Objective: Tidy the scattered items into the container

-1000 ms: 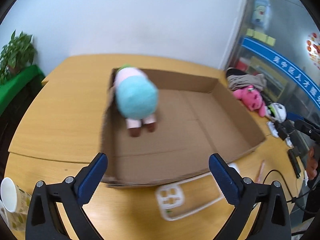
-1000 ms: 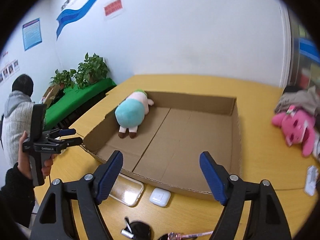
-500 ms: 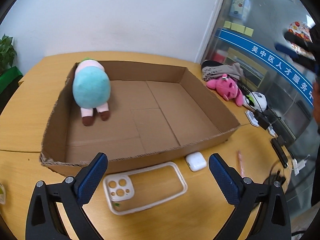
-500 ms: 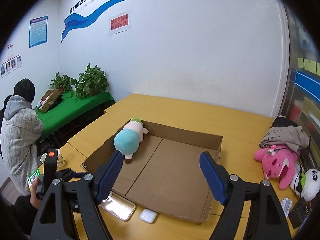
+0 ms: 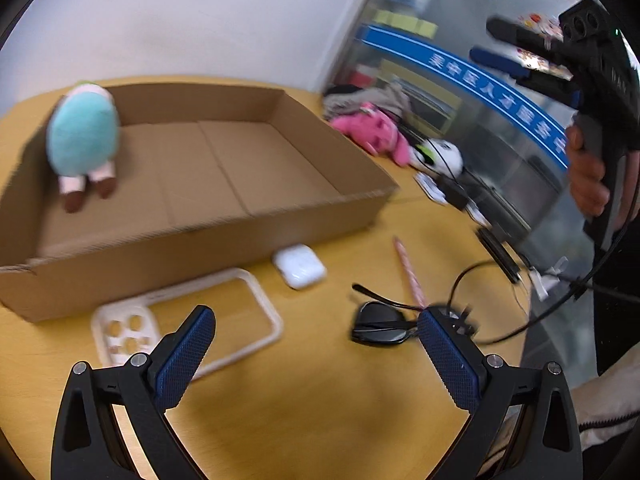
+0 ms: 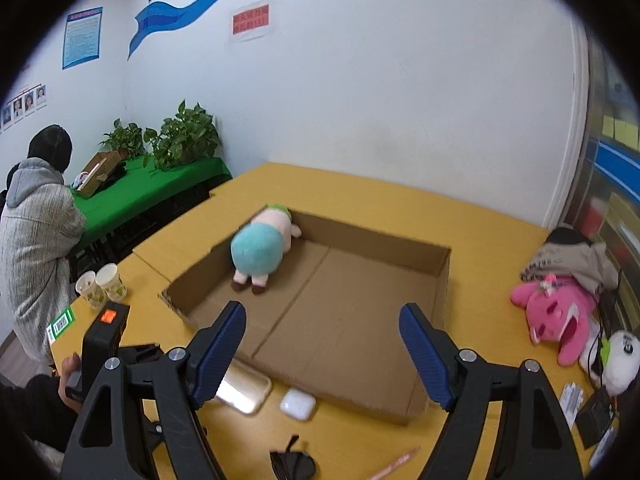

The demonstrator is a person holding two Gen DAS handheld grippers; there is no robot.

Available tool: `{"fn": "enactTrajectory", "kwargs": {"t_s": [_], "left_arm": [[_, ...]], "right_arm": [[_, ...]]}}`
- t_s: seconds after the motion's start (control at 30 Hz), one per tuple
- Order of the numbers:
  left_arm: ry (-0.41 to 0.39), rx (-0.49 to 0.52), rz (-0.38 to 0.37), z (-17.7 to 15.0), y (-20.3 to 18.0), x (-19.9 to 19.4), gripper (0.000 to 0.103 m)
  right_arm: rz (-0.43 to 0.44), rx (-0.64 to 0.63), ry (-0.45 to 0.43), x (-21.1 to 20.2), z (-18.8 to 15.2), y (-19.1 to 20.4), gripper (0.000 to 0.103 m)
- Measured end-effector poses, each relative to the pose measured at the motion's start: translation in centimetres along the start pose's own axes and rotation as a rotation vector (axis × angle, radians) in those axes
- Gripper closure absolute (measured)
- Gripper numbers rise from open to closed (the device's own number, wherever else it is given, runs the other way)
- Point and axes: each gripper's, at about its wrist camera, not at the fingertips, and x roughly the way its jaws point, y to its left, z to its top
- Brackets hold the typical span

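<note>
An open cardboard box (image 5: 320, 216) (image 6: 444, 280) lies on the yellow table with a teal plush (image 5: 82, 136) (image 6: 256, 252) in its far left corner. In front of the box lie a clear phone case (image 5: 192, 320) (image 6: 244, 390), a white earbud case (image 5: 300, 270) (image 6: 297, 403), black sunglasses (image 5: 378, 326) (image 6: 292, 462) and a pink pen (image 5: 410, 276) (image 6: 394, 466). My left gripper (image 5: 316, 324) hangs open low over the table between the phone case and the sunglasses, holding nothing. My right gripper (image 6: 322, 316) (image 5: 505, 46) is open and empty, raised above the box's near side.
A pink plush (image 5: 372, 132) (image 6: 556, 312), a panda plush (image 5: 440, 156) and folded cloth (image 6: 572, 258) sit right of the box, with cables and chargers (image 5: 496, 240) along the table's right edge. Two paper cups (image 6: 100, 286) stand at the left edge. A person in a grey hoodie (image 6: 36, 232) stands beyond.
The left gripper swung right and sank toward the items in front of the box; sunglasses and pen came into its view. The right gripper rose. Both stayed open.
</note>
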Motion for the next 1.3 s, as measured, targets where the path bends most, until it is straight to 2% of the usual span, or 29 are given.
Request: {"fn": "enactTrajectory", "kwargs": {"t_s": [0.17, 0.3, 0.47, 0.53, 0.7, 0.77, 0.83, 0.9, 0.97, 1.07, 1.2, 1.27, 1.3], "left_arm": [[0.078, 0.046, -0.051, -0.8, -2.0, 3.6, 0.000], [0.142, 0.085, -0.061, -0.9, -3.9, 6.8, 0.003], [0.223, 0.081, -0.019, -0.8, -4.4, 9.8, 0.021], [0.247, 0.076, -0.006, -1.1, -4.4, 10.6, 0.025], [0.243, 0.102, 0.058, -1.3, -4.9, 10.5, 0.037], [0.242, 0.094, 0.081, -1.3, -4.6, 10.4, 0.050], [0.242, 0.086, 0.096, -1.4, -4.3, 10.3, 0.058], [0.247, 0.083, 0.099, -1.5, -4.1, 10.1, 0.065], [0.258, 0.082, 0.100, -1.7, -4.0, 9.9, 0.077], [0.277, 0.073, 0.072, -1.9, -4.0, 9.7, 0.079], [0.302, 0.072, 0.007, -2.1, -4.4, 9.9, 0.079], [0.312, 0.080, -0.019, -2.1, -4.9, 10.0, 0.076], [0.314, 0.081, -0.037, -2.1, -5.1, 10.2, 0.074]], "right_arm": [[-0.001, 0.076, 0.157, 1.6, -6.9, -2.6, 0.024], [0.004, 0.177, 0.201, 2.0, -10.7, -4.3, 0.024], [0.038, 0.216, 0.207, 1.4, -13.1, -5.2, 0.024], [0.052, 0.189, 0.219, 1.4, -13.8, -5.0, 0.024], [0.061, 0.068, 0.258, 0.4, -16.0, -3.5, 0.024], [0.068, 0.050, 0.265, -0.2, -16.9, -3.2, 0.024], [0.077, 0.054, 0.266, -0.9, -17.6, -3.1, 0.024], [0.084, 0.078, 0.267, -1.6, -18.5, -3.2, 0.024], [0.095, 0.114, 0.283, -1.8, -19.4, -3.4, 0.024], [0.141, 0.179, 0.340, -0.8, -21.1, -3.2, 0.024], [0.155, 0.225, 0.420, 1.4, -23.1, -2.7, 0.025], [0.151, 0.266, 0.427, 2.1, -23.5, -3.3, 0.031], [0.148, 0.273, 0.429, 2.2, -23.6, -3.4, 0.042]]}}
